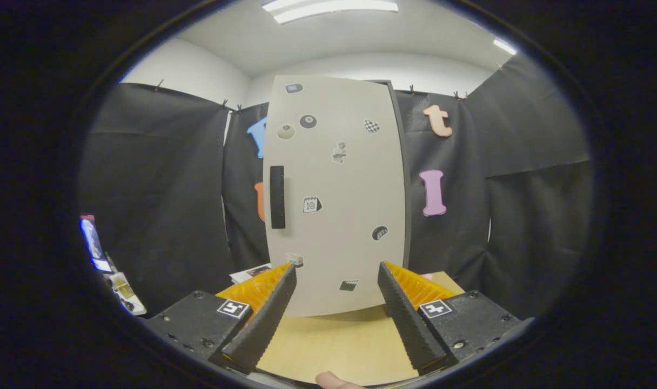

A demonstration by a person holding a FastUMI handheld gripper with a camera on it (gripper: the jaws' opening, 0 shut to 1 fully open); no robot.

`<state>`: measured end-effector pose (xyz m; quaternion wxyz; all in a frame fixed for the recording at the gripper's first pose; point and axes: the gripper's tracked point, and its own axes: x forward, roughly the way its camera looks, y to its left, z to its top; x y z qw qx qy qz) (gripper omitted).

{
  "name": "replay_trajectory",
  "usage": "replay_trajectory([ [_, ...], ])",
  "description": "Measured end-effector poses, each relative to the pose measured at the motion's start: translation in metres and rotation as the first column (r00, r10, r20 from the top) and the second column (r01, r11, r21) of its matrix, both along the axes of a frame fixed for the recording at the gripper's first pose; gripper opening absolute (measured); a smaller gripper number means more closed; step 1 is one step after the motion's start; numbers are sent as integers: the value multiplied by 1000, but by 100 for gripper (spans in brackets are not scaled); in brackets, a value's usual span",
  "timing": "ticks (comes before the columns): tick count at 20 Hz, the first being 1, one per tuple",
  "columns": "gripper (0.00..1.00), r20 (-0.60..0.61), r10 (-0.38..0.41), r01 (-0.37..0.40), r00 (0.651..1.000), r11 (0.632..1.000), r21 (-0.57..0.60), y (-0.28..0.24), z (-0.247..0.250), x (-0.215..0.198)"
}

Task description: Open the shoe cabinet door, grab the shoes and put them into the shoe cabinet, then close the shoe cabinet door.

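A tall pale shoe cabinet (336,200) stands on the light wooden table (334,340), straight ahead and beyond my fingers. Its door is shut and carries several small stickers. A black vertical handle (277,197) sits near the door's left edge. My gripper (336,292) is open, with nothing between its fingers, and is held a short way in front of the cabinet's lower part. No shoes can be seen from here.
Black cloth walls close in the booth behind and on both sides of the cabinet. Some printed papers (250,272) lie on the table left of the cabinet's base. A few small items (118,283) sit low at the far left. A fingertip (334,381) shows below the gripper.
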<state>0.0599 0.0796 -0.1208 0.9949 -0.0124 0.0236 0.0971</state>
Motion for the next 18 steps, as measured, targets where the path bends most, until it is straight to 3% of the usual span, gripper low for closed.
replay_trajectory([
  [18,99,44,-50,50,998,999,2,-40,4,-43],
])
